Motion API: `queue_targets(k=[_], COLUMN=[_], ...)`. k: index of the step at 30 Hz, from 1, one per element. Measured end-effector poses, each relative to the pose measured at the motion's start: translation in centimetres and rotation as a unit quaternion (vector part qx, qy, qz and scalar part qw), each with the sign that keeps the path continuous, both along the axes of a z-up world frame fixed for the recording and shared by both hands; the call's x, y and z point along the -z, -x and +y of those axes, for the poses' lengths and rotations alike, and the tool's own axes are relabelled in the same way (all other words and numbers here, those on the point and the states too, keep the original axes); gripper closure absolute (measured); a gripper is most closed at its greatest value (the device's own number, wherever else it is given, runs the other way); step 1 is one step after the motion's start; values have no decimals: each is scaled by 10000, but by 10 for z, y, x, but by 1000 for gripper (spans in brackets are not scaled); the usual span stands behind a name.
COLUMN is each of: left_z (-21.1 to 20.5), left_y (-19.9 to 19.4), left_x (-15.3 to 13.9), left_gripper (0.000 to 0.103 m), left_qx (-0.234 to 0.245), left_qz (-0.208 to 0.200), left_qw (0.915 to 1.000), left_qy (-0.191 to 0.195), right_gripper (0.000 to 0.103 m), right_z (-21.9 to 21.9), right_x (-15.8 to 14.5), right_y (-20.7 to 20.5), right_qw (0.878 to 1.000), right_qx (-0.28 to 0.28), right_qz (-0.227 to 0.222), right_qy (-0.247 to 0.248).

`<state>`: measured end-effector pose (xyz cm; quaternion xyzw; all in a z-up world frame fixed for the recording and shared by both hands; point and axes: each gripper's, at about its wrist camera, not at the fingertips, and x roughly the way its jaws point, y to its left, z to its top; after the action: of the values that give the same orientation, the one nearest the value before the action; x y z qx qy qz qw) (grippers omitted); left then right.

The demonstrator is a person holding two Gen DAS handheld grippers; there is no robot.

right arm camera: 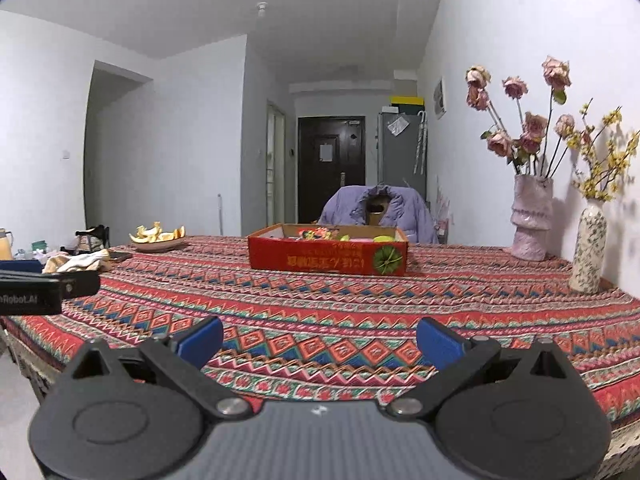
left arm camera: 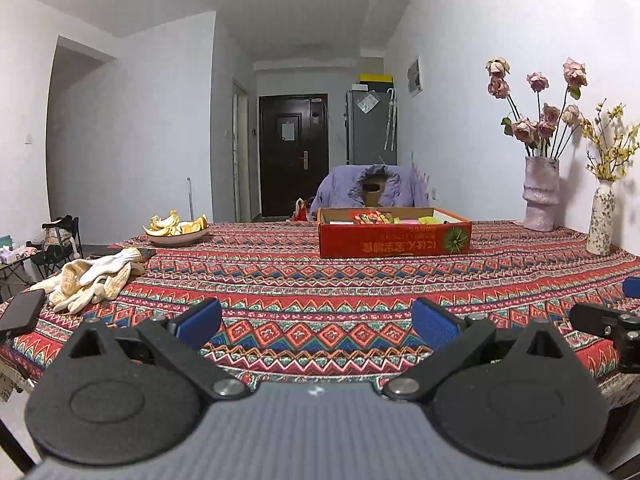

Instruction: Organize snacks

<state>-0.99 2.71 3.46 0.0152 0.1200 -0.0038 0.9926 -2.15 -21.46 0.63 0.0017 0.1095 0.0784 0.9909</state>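
Two hand-held grippers hover at the near edge of the table [left arm camera: 320,280], left hand-held gripper [left arm camera: 318,322] and right hand-held gripper [right arm camera: 320,340] both spread wide, pinching nothing. Patterned woven cloth lies bare between them and the red cardboard snack box [left arm camera: 394,240] toward the far edge, holding colourful snack packets [left arm camera: 372,216]. Knitted gloves [left arm camera: 92,280] lie near the left edge.

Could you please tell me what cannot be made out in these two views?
- Snacks inside the red cardboard box: both views, its front wall hides most.
- Chair under the purple jacket: covered by it.
- Black phone: left wrist view, cut off by the edge.
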Motion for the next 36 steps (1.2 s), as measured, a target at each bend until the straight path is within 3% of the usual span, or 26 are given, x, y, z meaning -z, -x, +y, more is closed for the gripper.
queue_targets(k=[36], left_z=[-3], left_y=[4], left_x=[4], left_gripper=[0], left_qx=[175], left_qz=[39], left_qw=[9998], left_qy=[-66], right_gripper=[0], right_z=[-1], right_x=[2], right_y=[3], right_qw=[10000], right_qx=[-4], right_qz=[-53], right_qy=[-43])
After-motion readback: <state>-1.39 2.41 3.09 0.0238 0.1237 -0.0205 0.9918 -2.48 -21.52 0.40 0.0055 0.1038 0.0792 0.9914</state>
